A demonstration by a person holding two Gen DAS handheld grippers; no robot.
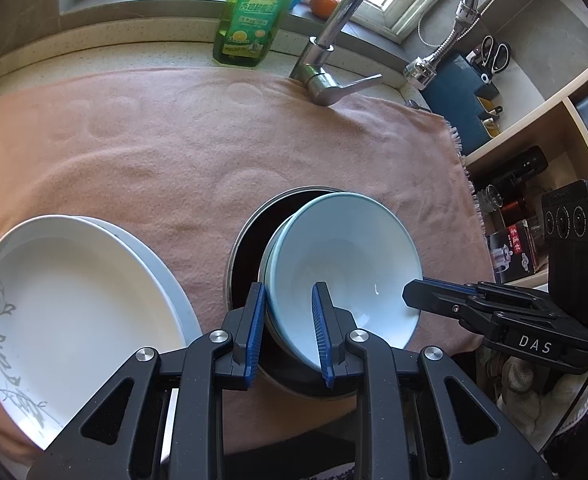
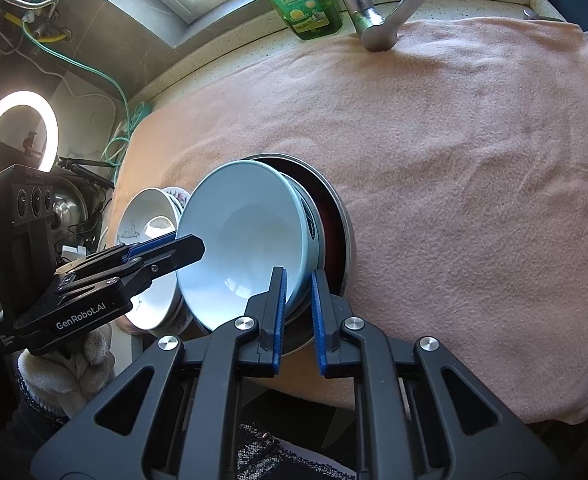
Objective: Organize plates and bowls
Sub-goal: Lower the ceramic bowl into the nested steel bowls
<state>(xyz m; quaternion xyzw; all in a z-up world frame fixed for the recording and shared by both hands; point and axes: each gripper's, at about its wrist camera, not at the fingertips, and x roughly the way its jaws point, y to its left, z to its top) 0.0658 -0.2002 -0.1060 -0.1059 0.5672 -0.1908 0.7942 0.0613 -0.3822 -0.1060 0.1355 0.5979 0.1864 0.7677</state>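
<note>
A pale blue bowl (image 1: 346, 252) (image 2: 245, 232) sits tilted inside a steel bowl (image 1: 249, 224) (image 2: 344, 220) with a dark inside, on a pink towel (image 1: 153, 140). My left gripper (image 1: 289, 292) is shut on the blue bowl's near-left rim, one blue pad inside and one outside. My right gripper (image 2: 298, 276) is shut on the opposite rim. Each shows in the other's view: the right gripper (image 1: 408, 294) reaches in from the right, the left gripper (image 2: 199, 246) from the left. Two stacked white plates (image 1: 73, 292) with a grey leaf pattern lie left of the steel bowl.
White patterned bowls (image 2: 149, 208) stand nested beyond the blue bowl. A faucet (image 1: 326, 64), a green soap bottle (image 1: 249, 20) and an orange (image 1: 324, 3) line the back. Shelves with jars (image 1: 526, 184) stand on the right. A ring light (image 2: 17, 136) glows at the left.
</note>
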